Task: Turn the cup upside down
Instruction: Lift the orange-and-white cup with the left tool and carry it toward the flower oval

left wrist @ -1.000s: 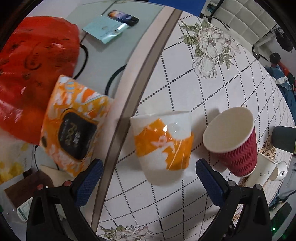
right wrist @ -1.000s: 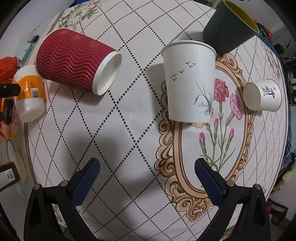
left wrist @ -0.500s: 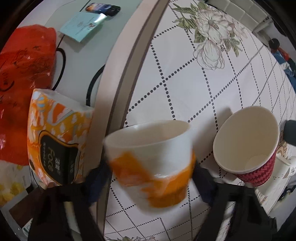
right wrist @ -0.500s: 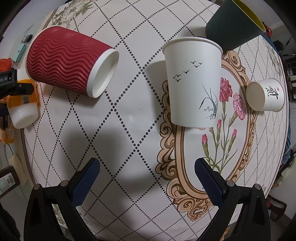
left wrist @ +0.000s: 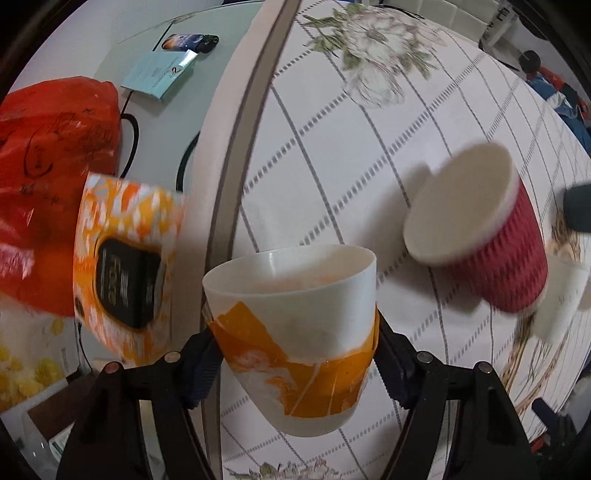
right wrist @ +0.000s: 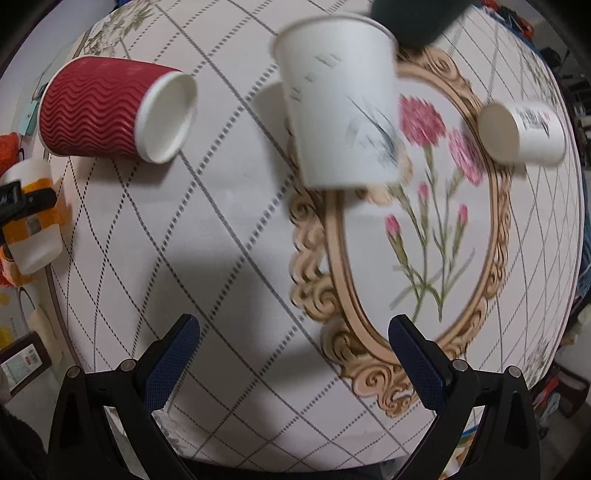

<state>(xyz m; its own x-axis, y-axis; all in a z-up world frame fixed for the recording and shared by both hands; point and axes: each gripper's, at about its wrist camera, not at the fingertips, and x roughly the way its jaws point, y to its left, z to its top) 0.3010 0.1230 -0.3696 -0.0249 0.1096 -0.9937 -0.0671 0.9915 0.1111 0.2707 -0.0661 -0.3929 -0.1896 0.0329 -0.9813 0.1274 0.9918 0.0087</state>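
My left gripper [left wrist: 295, 358] is shut on a white cup with an orange label [left wrist: 295, 332], mouth up, held above the table. The same cup shows at the far left of the right wrist view [right wrist: 31, 218], clamped by the left gripper. My right gripper [right wrist: 293, 360] is open and empty above the tablecloth. A red ribbed paper cup [left wrist: 480, 240] [right wrist: 114, 110] stands to the right of the held cup. A white paper cup with birds and flowers [right wrist: 343, 110] stands ahead of the right gripper.
A small white cup [right wrist: 521, 133] and a dark green cup [right wrist: 413, 18] stand at the back right. Left of the round table [left wrist: 369, 147] are an orange tissue pack [left wrist: 125, 269], a red plastic bag [left wrist: 51, 155], a phone [left wrist: 190, 42] and a card.
My left gripper closed on the orange-label cup and lifted it. The right gripper drifted slightly nearer the white bird cup and stayed open.
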